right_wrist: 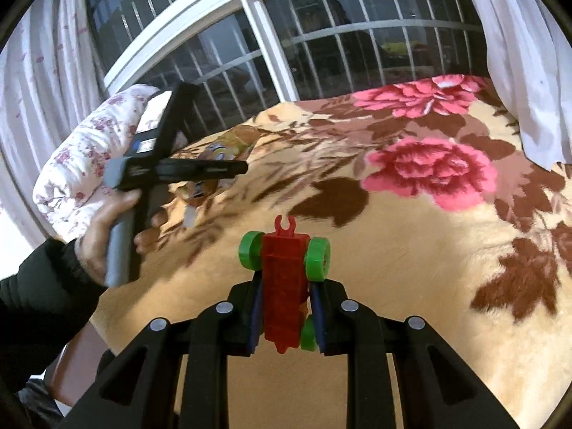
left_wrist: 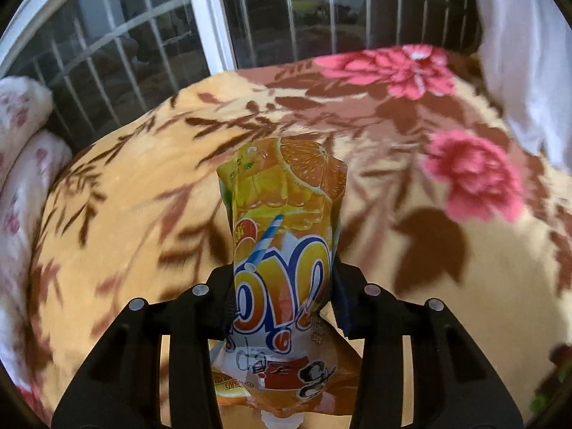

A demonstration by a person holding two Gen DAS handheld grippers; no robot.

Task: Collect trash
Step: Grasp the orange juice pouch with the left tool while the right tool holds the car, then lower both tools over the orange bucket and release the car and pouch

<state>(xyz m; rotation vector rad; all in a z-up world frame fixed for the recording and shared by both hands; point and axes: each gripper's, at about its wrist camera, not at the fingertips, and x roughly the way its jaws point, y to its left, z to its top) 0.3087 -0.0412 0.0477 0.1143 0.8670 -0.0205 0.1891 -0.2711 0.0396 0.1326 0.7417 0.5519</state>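
Note:
An orange juice pouch (left_wrist: 282, 250) with orange-slice print and a white spout at its bottom stands between the pads of my left gripper (left_wrist: 284, 279), which is shut on its middle, above the blanket. In the right wrist view that left gripper (right_wrist: 236, 169) is at the left, held by a person's hand (right_wrist: 96, 236), with the pouch (right_wrist: 214, 152) partly hidden behind its fingers. My right gripper (right_wrist: 286, 296) is shut on a red toy car (right_wrist: 284, 271) with green wheels, held nose-up over the bed.
A yellow blanket (right_wrist: 393, 250) with pink flowers and brown leaves covers the bed. A white floral quilt (right_wrist: 82, 157) is rolled at the left edge. A barred window (right_wrist: 321, 46) stands behind the bed, and a white curtain (right_wrist: 529, 71) hangs at the right.

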